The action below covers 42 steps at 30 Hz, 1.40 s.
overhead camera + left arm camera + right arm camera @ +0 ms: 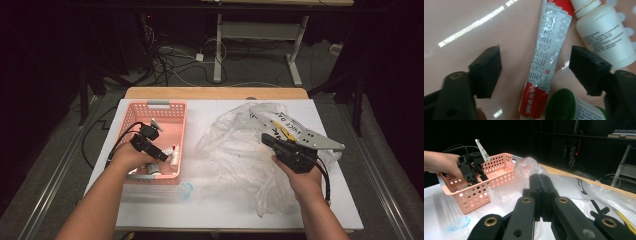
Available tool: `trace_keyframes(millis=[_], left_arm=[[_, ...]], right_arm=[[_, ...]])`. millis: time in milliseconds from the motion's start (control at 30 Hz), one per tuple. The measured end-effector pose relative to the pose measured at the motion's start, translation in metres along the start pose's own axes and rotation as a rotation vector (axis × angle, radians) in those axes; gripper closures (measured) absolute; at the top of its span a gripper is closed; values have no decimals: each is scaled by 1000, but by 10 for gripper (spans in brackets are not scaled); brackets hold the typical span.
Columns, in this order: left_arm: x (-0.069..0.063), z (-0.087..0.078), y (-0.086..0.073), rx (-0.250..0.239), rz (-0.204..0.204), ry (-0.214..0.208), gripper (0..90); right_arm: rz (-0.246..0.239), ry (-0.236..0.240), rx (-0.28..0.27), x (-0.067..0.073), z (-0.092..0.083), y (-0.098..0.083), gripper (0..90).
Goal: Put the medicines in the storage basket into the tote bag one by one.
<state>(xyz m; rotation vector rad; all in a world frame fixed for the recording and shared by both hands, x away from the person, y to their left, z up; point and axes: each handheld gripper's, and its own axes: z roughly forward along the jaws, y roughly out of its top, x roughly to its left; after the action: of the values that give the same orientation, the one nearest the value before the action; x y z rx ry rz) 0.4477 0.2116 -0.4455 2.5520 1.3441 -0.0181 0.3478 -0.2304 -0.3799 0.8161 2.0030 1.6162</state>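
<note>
My left gripper [537, 71] reaches down into a pink perforated basket [131, 116] at the table's left. Its jaws stand apart on either side of a red-and-white ointment tube [546, 57] that lies flat on the basket floor. Neither pad touches the tube. From above, the left gripper [161, 155] points into the basket's near right corner. My right gripper [540, 180] is shut, jaws pressed together, and rests over a crumpled clear plastic bag [232, 142] at the table's right. Whether any film is pinched between its jaws I cannot tell.
A white bottle [604, 37] and a green-capped bottle [564, 105] lie beside the tube in the basket. A small clear blue lid [185, 190] sits on the white table [225, 212] just in front of the basket. Cables and desk legs stand beyond the far edge.
</note>
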Motion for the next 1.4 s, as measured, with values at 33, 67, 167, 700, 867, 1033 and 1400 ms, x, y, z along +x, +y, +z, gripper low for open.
trace_keyframes(millis=[33,67,167,700,867,1033,1400], left_arm=[[0,0,0,7,5,-7,307],[-1,1,0,15,12,-12,342],[-3,1,1,32,42,16,388],[-10,2,9,82,129,53,654],[-10,2,8,76,141,60,665],[-10,2,8,74,136,59,667],[-8,0,3,32,132,57,668]], right_arm=[[3,-2,-1,0,0,0,900],[0,0,1,1,-1,0,900],[1,0,0,1,-1,0,900],[-3,3,-2,3,-2,0,900],[1,2,-5,2,-2,-1,900],[-2,3,-3,3,-3,-1,900],[4,-1,-8,3,-3,-1,900]])
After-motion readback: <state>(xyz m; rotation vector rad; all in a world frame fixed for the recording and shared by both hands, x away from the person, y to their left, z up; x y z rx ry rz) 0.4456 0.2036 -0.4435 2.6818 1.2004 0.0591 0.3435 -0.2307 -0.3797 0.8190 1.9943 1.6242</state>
